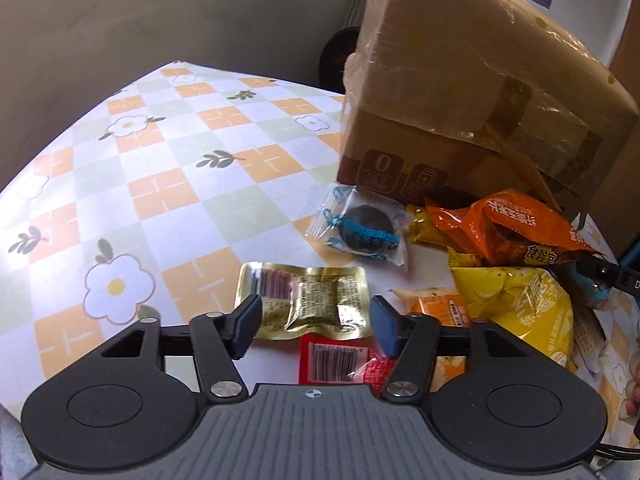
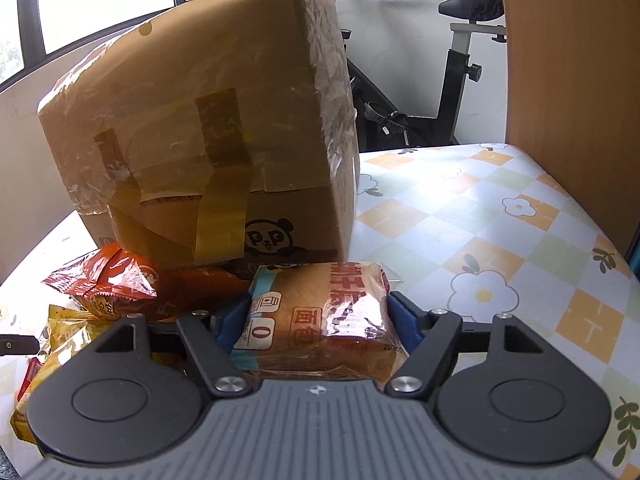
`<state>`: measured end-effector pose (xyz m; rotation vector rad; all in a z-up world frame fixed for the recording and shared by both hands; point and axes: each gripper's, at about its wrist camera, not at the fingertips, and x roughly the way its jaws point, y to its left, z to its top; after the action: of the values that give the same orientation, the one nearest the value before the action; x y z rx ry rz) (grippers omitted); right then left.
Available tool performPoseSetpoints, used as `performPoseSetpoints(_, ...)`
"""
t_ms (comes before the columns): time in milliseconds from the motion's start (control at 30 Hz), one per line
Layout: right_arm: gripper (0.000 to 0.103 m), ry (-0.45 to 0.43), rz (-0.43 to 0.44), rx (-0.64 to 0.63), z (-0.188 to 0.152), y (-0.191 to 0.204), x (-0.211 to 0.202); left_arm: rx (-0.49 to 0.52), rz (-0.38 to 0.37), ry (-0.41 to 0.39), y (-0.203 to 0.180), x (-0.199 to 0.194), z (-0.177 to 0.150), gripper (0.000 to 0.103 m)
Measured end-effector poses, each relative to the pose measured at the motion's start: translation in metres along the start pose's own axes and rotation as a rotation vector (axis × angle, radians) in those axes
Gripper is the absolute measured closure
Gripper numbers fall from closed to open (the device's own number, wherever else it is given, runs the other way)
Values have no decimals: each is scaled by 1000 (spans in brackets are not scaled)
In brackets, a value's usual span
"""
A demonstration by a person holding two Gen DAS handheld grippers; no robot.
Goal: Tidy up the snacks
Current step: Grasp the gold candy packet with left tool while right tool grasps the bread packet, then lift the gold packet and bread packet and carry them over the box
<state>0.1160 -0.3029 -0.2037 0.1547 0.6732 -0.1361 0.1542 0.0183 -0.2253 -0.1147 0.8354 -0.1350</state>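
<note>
The right tongs (image 2: 320,322) squeeze a soft bread pack (image 2: 316,316) by its two sides, just in front of the big box (image 2: 208,128). It looks light and squashy, so a gentle hold is best. The left tongs (image 1: 314,320) hang open over a gold packet (image 1: 308,300), near the box.

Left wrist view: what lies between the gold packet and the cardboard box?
A clear-wrapped dark cookie lies between the gold packet and the cardboard box, in the left wrist view.
</note>
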Motion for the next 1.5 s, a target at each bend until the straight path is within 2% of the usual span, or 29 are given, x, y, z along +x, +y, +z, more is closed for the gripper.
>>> performPoseSetpoints(67,28,-1,2,1,0,-1,0,20,37,5,-4,4,1,15)
performPoseSetpoints(100,28,-1,2,2,0,-1,1,31,53,1,-5,6,1,13)
performPoseSetpoints(167,28,-3,5,2,0,-2,1,61,73,-5,-7,11,1,12)
performPoseSetpoints(333,28,-4,10,3,-1,-2,1,106,107,42,-7,30,-2,10)
performPoseSetpoints(433,28,-3,11,1,-1,-2,2,145,115,33,-12,33,-2,9)
performPoseSetpoints(600,28,-3,15,1,0,-1,3,128,124,11,-8,39,1,7)
performPoseSetpoints(767,28,-2,18,2,0,-1,3,136,116,-8,-7,35,0,18)
performPoseSetpoints(800,28,-2,18,2,0,-1,3,129,103,-19,-6,33,-1,29)
performPoseSetpoints(833,28,-2,18,2,0,-2,3,135,112,-29,-6,30,-1,52)
performPoseSetpoints(867,28,-2,18,2,1,-1,3,140,109,-24,-6,29,0,54)
performPoseSetpoints(1100,28,1,19,5,2,-2,3,79,82,-26,5,23,0,59)
performPoseSetpoints(1500,30,-50,31,13,7,-4,-19,63,86,-172,5,-15,25,59)
